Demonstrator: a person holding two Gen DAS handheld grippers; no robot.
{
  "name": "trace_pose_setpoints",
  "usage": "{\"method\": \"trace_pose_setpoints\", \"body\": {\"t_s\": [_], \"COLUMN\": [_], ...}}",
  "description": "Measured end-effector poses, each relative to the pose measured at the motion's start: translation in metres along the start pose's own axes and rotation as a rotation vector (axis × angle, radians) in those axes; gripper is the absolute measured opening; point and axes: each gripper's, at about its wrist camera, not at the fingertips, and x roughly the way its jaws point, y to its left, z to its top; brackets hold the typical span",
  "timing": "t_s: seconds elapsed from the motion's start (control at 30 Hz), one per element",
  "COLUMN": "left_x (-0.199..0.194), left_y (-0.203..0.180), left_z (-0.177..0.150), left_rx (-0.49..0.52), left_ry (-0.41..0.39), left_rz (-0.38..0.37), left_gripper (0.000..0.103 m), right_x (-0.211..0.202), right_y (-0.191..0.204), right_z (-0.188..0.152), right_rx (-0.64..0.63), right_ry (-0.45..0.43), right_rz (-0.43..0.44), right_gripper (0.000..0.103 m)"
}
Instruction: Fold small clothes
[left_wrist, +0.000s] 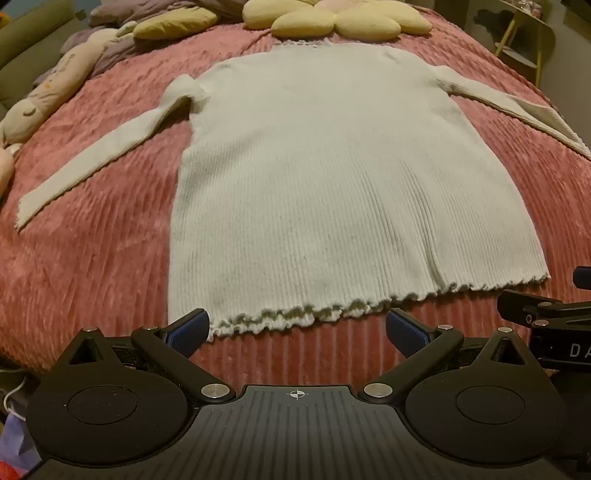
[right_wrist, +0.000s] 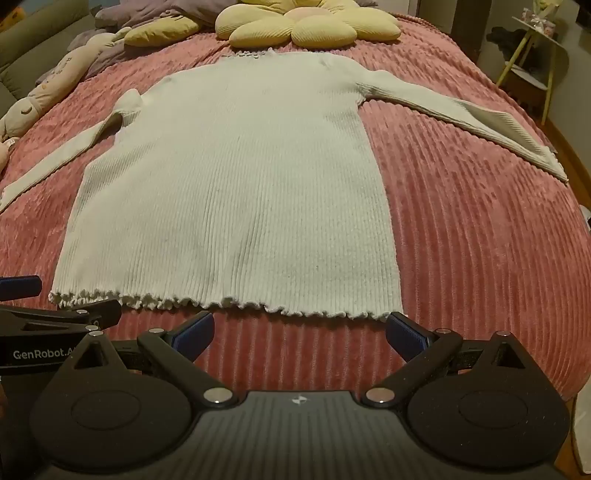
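We are over a bed with a pink ribbed bedspread. At far left lies a plush rabbit, then a yellow flower cushion beyond the collar. A white ribbed sweater lies flat, sleeves spread outward. Our left gripper and right gripper hang just before its ruffled hem, fingers spread wide, pinching nothing.
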Motion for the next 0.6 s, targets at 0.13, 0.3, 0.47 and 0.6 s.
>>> {"method": "trace_pose_setpoints", "body": {"t_s": [0.13,0.3,0.47,0.6], "left_x": [0.0006,0.0015,-0.0039,-0.0043], "left_y": [-0.0015,-0.0058,0.0001,0.0001], "left_z": [0.0002,0.0007,0.0009,0.0019], "left_rx": [0.001,0.002,-0.009,-0.011], "left_ry": [-0.003,-0.009,-0.012,-0.014], "left_rz": [0.001,0.000,-0.008,-0.009], "left_gripper": [0.103,0.103,0.103,0.103], "right_x": [0.0000,-0.0026,-0.0028,-0.0030], "right_y": [-0.0003,-0.0024,-0.0007,-0.0006], "right_z": [0.0009,0.0015,0.0004,0.0002], "right_rx": [-0.001,0.001,-0.002,-0.001], "right_ry": [-0.003,-0.011,-0.014,-0.016], "right_rz": [0.003,0.004,0.005,0.005], "right_gripper": [0.099,0.099,0.099,0.099]}}
